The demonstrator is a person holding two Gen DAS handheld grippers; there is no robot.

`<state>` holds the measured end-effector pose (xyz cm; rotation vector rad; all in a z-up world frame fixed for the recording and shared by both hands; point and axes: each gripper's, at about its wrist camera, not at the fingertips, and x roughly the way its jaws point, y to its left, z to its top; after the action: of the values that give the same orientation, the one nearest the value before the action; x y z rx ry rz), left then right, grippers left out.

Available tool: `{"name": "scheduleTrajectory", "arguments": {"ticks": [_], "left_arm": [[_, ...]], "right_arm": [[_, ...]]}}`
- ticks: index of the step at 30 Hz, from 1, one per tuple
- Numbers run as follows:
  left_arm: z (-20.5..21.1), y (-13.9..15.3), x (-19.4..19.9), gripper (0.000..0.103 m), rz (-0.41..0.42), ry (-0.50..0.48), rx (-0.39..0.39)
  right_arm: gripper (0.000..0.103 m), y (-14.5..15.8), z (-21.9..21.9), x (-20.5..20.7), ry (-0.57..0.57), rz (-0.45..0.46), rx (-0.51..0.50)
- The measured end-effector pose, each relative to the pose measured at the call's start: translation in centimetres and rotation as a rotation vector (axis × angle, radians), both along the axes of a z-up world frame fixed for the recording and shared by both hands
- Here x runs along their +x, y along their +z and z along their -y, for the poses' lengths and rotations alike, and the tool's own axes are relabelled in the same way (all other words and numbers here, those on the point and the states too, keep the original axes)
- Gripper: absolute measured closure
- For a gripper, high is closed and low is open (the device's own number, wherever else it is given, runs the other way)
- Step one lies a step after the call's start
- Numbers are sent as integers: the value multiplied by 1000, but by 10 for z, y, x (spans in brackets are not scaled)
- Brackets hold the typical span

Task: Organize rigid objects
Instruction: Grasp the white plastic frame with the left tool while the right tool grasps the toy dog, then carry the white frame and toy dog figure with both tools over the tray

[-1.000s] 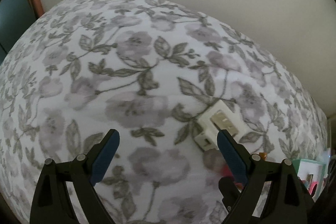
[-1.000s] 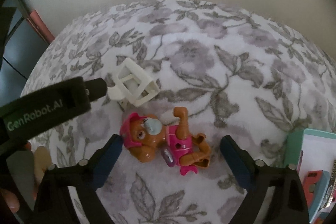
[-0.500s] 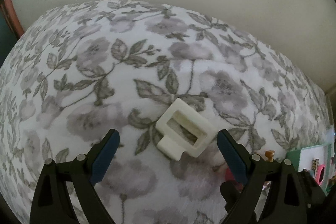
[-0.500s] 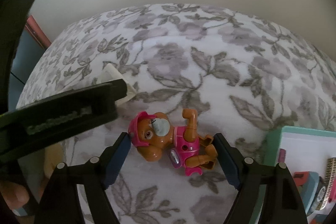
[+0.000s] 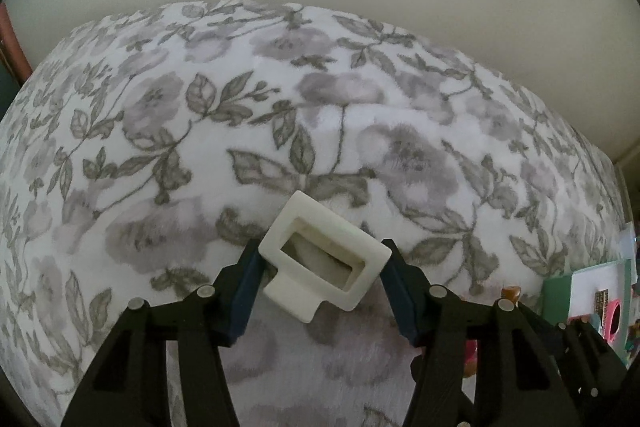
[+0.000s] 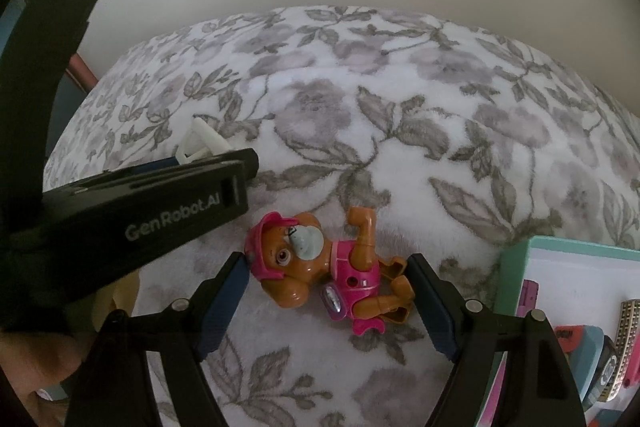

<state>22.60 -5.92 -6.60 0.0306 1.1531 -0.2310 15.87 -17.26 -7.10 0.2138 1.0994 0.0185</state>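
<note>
Left gripper [image 5: 322,281]: its blue pads are pressing both sides of the cream plastic bracket [image 5: 326,263], holding it.
Right gripper [image 6: 326,291]: its fingers are standing wide, flanking the toy pup figure [image 6: 320,267]; contact cannot be told.
Toy pup figure: lying on the floral blanket [image 6: 400,147], pink cap toward 9 o'clock.
Teal tray [image 6: 516,263]: sitting at 3 o'clock of the figure.

Frame piece [image 5: 325,259] left of toy dog [image 6: 320,267], both on blanket [image 6: 400,131]; tray [image 6: 516,259] right of dog
</note>
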Motion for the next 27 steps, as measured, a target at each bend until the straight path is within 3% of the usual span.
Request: {"name": "scheduleTrajectory", "arguments": {"ticks": [13, 27], "left_arm": [[-16, 34, -54, 43, -48, 70, -11], [8, 112, -146, 43, 31, 36, -74]], "right_arm": [[21, 24, -2, -44, -27, -21, 94], [21, 93, 13, -136, -128, 45, 56]]}}
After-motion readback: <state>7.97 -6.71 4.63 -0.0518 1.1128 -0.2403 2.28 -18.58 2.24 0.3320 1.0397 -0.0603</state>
